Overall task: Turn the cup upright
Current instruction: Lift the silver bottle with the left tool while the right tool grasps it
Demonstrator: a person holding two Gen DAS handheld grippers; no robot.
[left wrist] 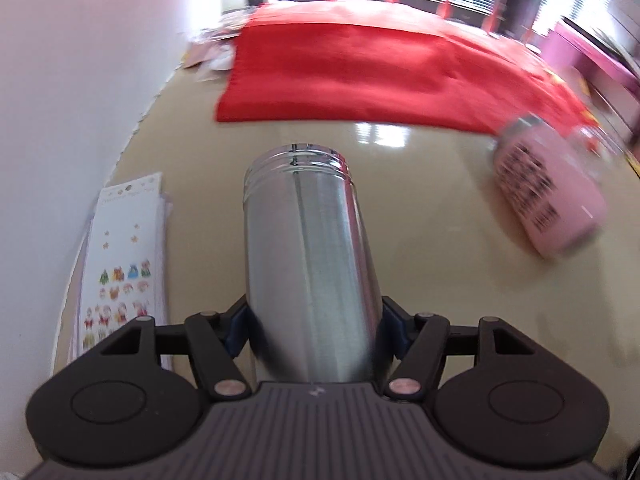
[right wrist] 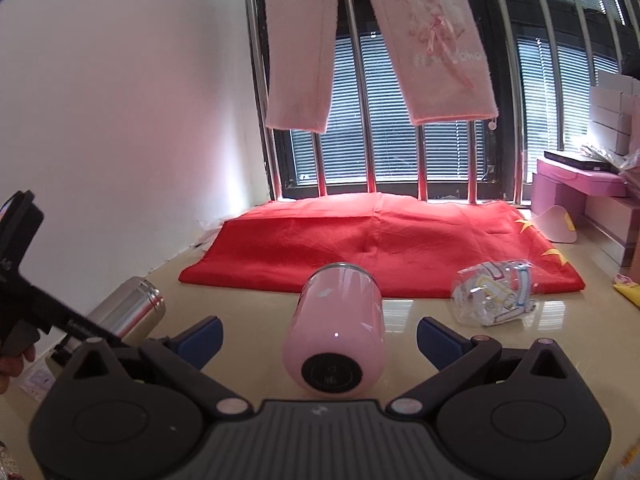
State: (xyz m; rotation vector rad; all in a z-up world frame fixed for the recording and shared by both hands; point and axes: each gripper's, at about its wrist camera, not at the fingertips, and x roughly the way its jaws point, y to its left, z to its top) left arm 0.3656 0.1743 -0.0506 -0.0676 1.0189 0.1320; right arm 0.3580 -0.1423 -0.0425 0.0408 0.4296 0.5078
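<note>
the left tool (left wrist: 314, 320) is clamped on the steel cup (left wrist: 308, 256) near its base, the blue pads (left wrist: 236, 332) pressed to either side; the cup points forward, its threaded mouth away from the camera, and it seems to be held clear of the tabletop (left wrist: 420, 280), though contact cannot be ruled out; the right tool (right wrist: 319, 336) is spread wide, holding nothing, with the pink cup (right wrist: 334, 332) lying on its side between the fingers, base toward the camera, untouched; a clear printed cup (right wrist: 494, 298) lies just beside the red cloth (right wrist: 360, 248).

the step in hand is judged to be the turning of the steel cup onto its base; it would be done well if the grip is kept firm, as polished steel is likely to slip; the wrist should be rotated until the mouth faces up, the base lowered flat onto bare tabletop, well apart from the sticker sheet (left wrist: 124, 264) and the pink cup, and the pads released only once the cup is standing steady; a tilted set-down could let it roll.

dark print on the pink cup is seen from the left view, but it is too blurred to be read; lettering on the hanging pink garment (right wrist: 436, 40) cannot be made out either.
</note>
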